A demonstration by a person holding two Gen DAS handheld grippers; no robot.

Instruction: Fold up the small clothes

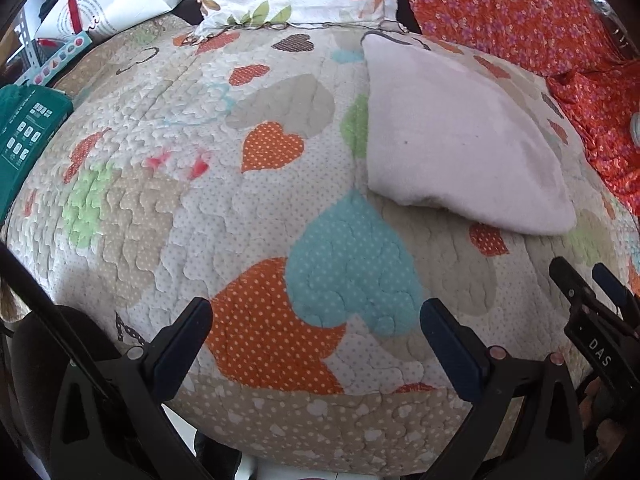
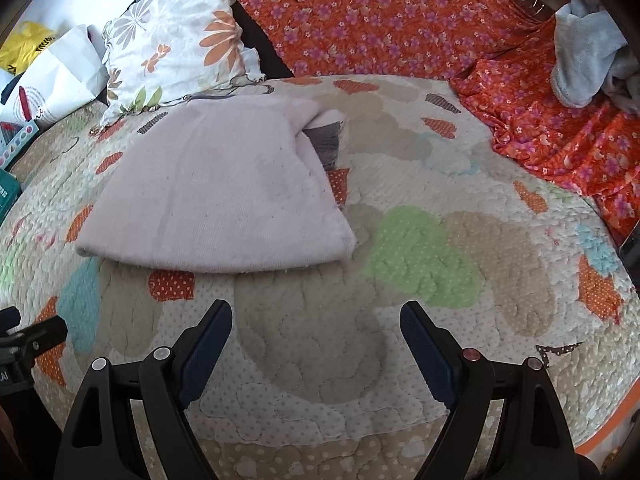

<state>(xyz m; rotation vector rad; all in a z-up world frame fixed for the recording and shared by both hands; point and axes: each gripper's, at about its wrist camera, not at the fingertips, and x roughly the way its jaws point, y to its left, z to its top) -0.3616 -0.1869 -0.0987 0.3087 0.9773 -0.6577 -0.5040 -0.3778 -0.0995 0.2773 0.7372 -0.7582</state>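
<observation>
A pale pink folded garment (image 1: 460,136) lies flat on the heart-patterned quilt (image 1: 280,200). In the right wrist view the garment (image 2: 216,192) shows a grey ribbed part (image 2: 326,140) at its far right edge. My left gripper (image 1: 316,320) is open and empty, above the quilt, near and left of the garment. My right gripper (image 2: 316,320) is open and empty, just in front of the garment's near edge. The right gripper also shows at the right edge of the left wrist view (image 1: 588,280).
A floral pillow (image 2: 172,44) and an orange flowered cloth (image 2: 400,20) lie behind the quilt (image 2: 440,240). A grey-blue fleece pile (image 2: 588,60) sits at the far right. A white bag (image 1: 112,4) and a teal box (image 1: 24,136) are at the left.
</observation>
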